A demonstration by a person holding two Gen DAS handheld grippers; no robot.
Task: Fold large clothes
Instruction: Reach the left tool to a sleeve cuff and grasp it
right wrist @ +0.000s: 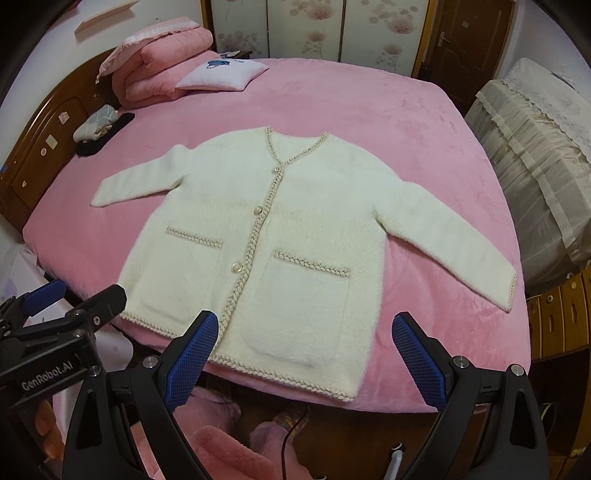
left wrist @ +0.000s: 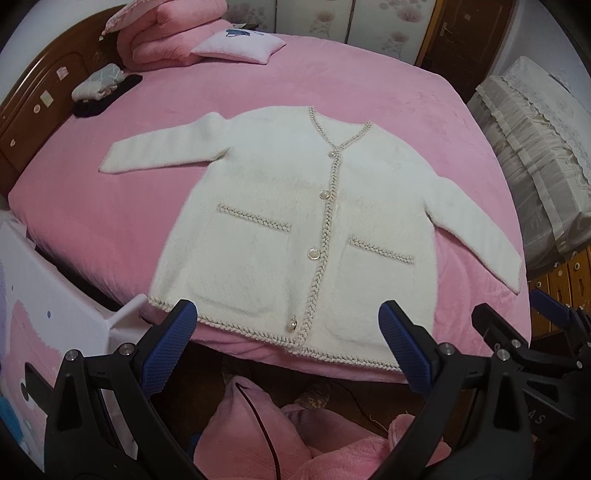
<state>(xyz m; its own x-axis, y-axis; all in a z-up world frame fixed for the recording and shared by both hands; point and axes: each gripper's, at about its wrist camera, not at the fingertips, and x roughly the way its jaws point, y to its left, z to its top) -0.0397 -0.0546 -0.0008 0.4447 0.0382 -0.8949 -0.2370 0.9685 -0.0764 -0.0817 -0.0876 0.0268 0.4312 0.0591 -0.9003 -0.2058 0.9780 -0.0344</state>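
A fluffy white cardigan [left wrist: 295, 206] [right wrist: 295, 236] with braided beige trim, pearl buttons and two front pockets lies flat and buttoned on the pink bed [left wrist: 332, 77] [right wrist: 351, 96]. Both sleeves are spread outward. Its hem lies along the near edge of the bed. My left gripper [left wrist: 288, 317] hangs open just short of the hem, holding nothing. My right gripper [right wrist: 306, 328] is open too, over the hem by the right pocket, empty. Each view shows the other gripper at its side edge [left wrist: 517, 339] [right wrist: 55, 317].
Folded pink quilts [left wrist: 166, 33] and a small cushion [left wrist: 240, 46] sit at the head of the bed, with a bundle of clothes [left wrist: 99, 86] by the wooden headboard [left wrist: 33, 96]. A lace-covered cabinet [left wrist: 535, 155] stands to the right. Pink sleeves [left wrist: 258, 435] show below.
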